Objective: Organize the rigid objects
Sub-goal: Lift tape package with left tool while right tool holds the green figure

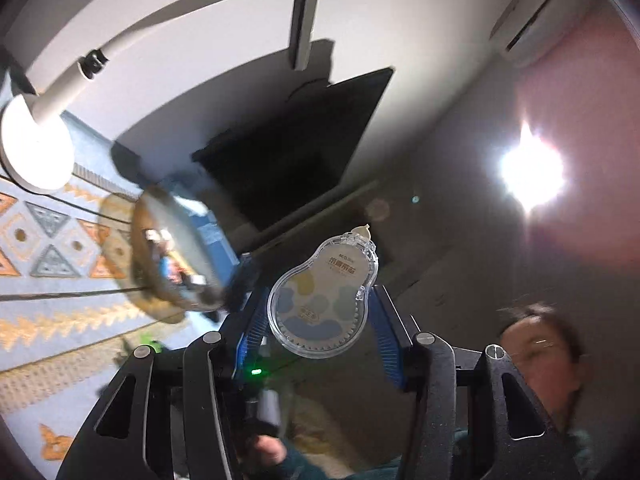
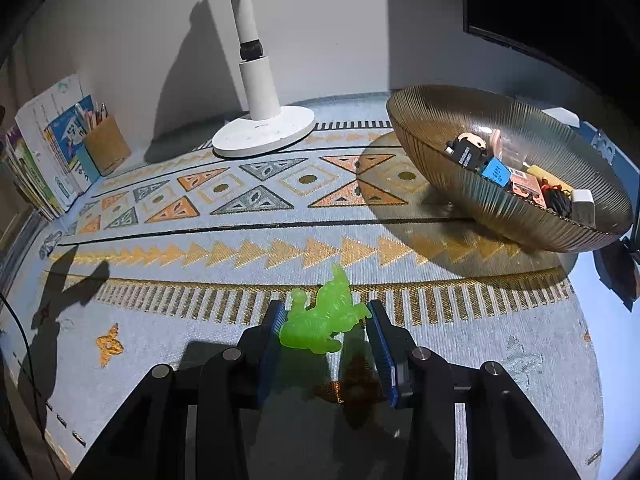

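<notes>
My left gripper point(image 1: 318, 300) is shut on a clear pear-shaped correction tape dispenser point(image 1: 322, 296) and holds it up in the air, tilted toward the ceiling. The ribbed glass bowl point(image 1: 168, 248) shows blurred to its left. In the right wrist view my right gripper point(image 2: 326, 314) is shut on a translucent green toy figure point(image 2: 320, 318), low over the patterned mat point(image 2: 200, 240). The ribbed glass bowl point(image 2: 440, 152) stands at the right with several small items inside.
A white lamp base point(image 2: 264, 132) stands at the back middle. A pencil holder point(image 2: 104, 144) and upright books point(image 2: 44, 160) stand at the back left. A dark monitor point(image 2: 540, 20) is at the upper right. A person's face point(image 1: 540, 356) shows in the left wrist view.
</notes>
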